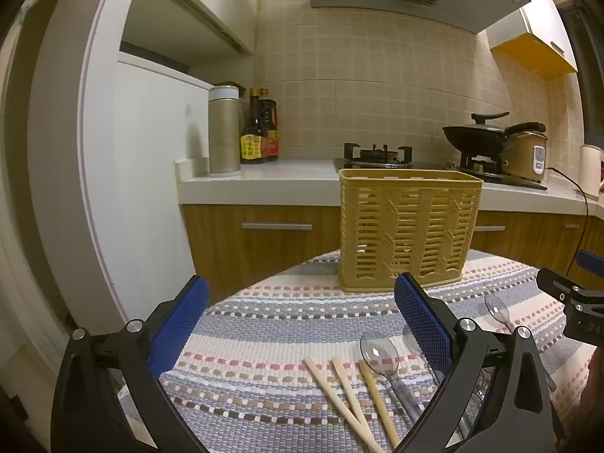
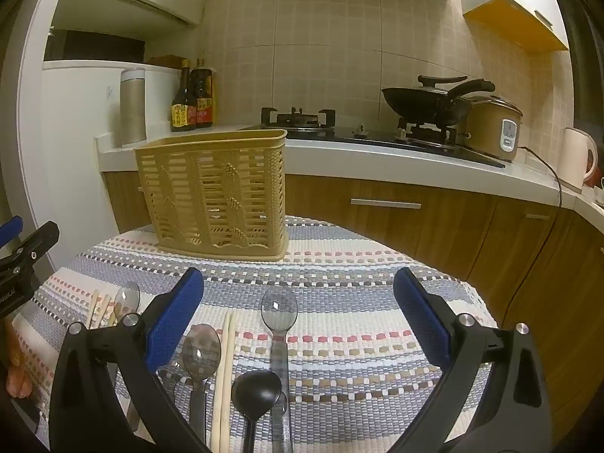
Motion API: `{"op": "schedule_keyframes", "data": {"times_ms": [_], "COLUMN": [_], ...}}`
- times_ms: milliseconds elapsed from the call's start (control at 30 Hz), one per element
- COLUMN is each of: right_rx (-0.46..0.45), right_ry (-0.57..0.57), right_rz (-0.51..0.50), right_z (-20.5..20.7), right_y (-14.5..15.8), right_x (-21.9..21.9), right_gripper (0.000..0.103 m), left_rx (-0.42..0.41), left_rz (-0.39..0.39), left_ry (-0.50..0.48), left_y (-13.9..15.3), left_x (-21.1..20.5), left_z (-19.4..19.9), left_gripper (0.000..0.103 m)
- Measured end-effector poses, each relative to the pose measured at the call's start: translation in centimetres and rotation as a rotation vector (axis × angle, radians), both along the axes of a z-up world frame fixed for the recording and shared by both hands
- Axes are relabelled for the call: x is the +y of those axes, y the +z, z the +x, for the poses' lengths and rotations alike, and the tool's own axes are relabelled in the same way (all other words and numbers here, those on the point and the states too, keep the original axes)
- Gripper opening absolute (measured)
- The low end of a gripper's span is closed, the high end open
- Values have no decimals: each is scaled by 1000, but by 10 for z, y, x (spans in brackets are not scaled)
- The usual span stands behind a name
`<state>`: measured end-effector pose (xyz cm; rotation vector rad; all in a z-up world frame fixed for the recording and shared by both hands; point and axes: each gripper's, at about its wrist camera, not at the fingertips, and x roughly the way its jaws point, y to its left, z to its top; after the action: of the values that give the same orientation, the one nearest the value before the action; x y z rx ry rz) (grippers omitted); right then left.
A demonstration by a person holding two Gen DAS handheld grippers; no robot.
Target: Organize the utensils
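A yellow slatted utensil basket [image 1: 409, 228] stands at the far side of the woven striped mat [image 1: 264, 324]; it also shows in the right wrist view [image 2: 215, 192]. My left gripper [image 1: 302, 321] is open and empty above the mat, with wooden chopsticks [image 1: 339, 396] and a clear plastic spoon [image 1: 379, 353] lying near its right finger. My right gripper [image 2: 298, 317] is open and empty above a clear spoon [image 2: 279, 311], a metal spoon [image 2: 201, 349], a black spoon [image 2: 256, 390] and a pair of chopsticks [image 2: 224, 381].
Behind the mat runs a kitchen counter [image 2: 377, 158] with a gas hob [image 2: 298, 119], a black wok [image 2: 426, 104], a rice cooker [image 2: 494, 126], sauce bottles [image 2: 192, 98] and a steel flask [image 2: 133, 107]. The other gripper shows at the left edge [image 2: 22, 256].
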<state>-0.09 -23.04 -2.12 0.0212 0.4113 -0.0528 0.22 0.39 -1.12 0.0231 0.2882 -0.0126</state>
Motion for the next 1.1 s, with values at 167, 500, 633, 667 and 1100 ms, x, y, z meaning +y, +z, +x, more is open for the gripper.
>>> {"op": "schedule_keyframes", "data": {"times_ms": [167, 500, 633, 667, 1100], "right_rx": [0, -3, -1, 0, -2], "right_ry": [1, -2, -2, -2, -5], "right_rz": [-5, -8, -15, -15, -22], "right_z": [0, -2, -1, -1, -2], "right_y": [-2, 2, -2, -3, -3], "right_x": [-3, 2, 1, 1, 1], "right_gripper": [95, 95, 95, 95, 95], "left_rx": [3, 5, 5, 5, 3], "left_rz": [-1, -1, -1, -1, -3], "left_ry": [-2, -5, -5, -5, -7], "left_y": [-1, -2, -2, -2, -3], "left_x": [-1, -1, -1, -1, -1], "left_z": [0, -1, -1, -1, -1], "left_gripper": [96, 96, 95, 95, 96]}}
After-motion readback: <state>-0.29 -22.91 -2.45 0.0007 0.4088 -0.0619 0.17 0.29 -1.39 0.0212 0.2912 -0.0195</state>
